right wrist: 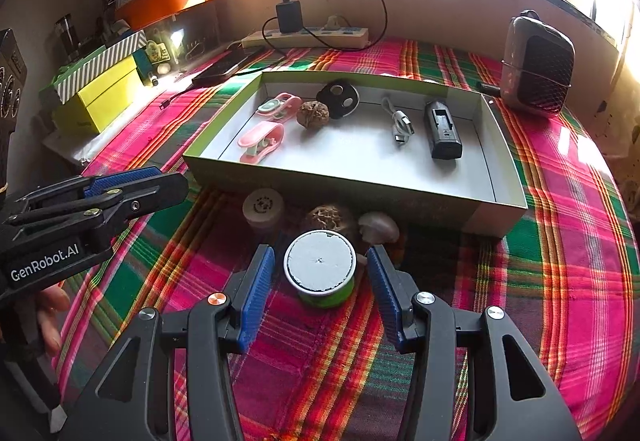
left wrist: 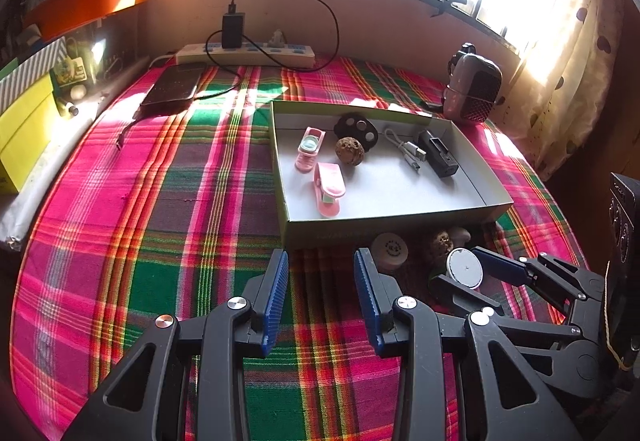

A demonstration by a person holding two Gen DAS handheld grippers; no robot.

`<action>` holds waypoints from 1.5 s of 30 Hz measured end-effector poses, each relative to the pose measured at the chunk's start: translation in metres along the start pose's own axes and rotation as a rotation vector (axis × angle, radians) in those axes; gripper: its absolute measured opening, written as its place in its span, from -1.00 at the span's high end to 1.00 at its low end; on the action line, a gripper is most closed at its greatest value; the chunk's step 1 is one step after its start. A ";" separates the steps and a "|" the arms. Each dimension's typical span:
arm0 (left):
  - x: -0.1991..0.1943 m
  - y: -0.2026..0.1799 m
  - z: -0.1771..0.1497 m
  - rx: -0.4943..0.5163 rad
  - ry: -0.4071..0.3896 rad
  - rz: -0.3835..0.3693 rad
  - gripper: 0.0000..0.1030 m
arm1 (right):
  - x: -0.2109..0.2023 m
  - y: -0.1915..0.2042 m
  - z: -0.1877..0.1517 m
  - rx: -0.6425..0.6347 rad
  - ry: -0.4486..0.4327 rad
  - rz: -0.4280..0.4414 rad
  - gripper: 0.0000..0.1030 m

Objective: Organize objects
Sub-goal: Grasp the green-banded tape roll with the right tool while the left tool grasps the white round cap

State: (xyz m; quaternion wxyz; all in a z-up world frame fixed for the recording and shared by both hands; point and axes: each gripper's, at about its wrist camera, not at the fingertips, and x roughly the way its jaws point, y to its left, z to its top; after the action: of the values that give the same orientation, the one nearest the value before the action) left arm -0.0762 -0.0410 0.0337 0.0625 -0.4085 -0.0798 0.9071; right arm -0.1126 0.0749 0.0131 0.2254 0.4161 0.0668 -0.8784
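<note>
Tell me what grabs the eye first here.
The pink, green and red plaid cloth covers the whole surface. On it sits a shallow open cardboard box holding small items. In front of the box, the open right gripper straddles a green round tin with a white lid.

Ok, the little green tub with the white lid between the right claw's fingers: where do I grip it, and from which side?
Grip the green tub on its low round wall just under the white lid, coming in level from the near side, as the right claw is already lined up. It stands upright, the open fingers flank it, and the walnut and box crowd the far side.
</note>
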 end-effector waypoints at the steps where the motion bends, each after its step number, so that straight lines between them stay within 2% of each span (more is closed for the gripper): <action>1: 0.002 0.000 -0.001 -0.002 0.006 -0.004 0.37 | 0.002 0.000 0.000 -0.003 0.005 -0.004 0.04; 4: 0.006 0.002 -0.003 -0.014 0.022 -0.024 0.37 | 0.004 -0.001 -0.001 0.005 0.007 -0.019 0.04; 13: 0.013 -0.004 -0.004 -0.011 0.050 -0.043 0.37 | 0.000 -0.009 0.000 0.039 -0.016 0.006 0.04; 17: 0.016 -0.009 -0.005 -0.002 0.060 -0.056 0.37 | -0.003 -0.008 -0.001 0.029 -0.026 0.014 0.31; 23: 0.021 -0.016 -0.003 0.007 0.075 -0.066 0.37 | -0.006 -0.010 -0.005 0.021 -0.031 0.024 0.31; 28: 0.028 -0.023 -0.001 0.015 0.079 -0.076 0.37 | -0.013 -0.017 -0.007 0.022 -0.046 0.000 0.31; 33: 0.036 -0.032 0.000 0.040 0.098 -0.073 0.36 | -0.019 -0.030 -0.008 0.044 -0.055 -0.013 0.31; 45: 0.047 -0.044 0.007 0.078 0.097 -0.001 0.31 | -0.022 -0.046 -0.015 0.062 -0.052 -0.036 0.31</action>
State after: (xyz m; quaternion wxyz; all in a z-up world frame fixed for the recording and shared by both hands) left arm -0.1108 0.0103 0.0127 0.0827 -0.4492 -0.0417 0.8886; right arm -0.1108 0.1281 0.0173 0.1981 0.3987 0.0413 -0.8945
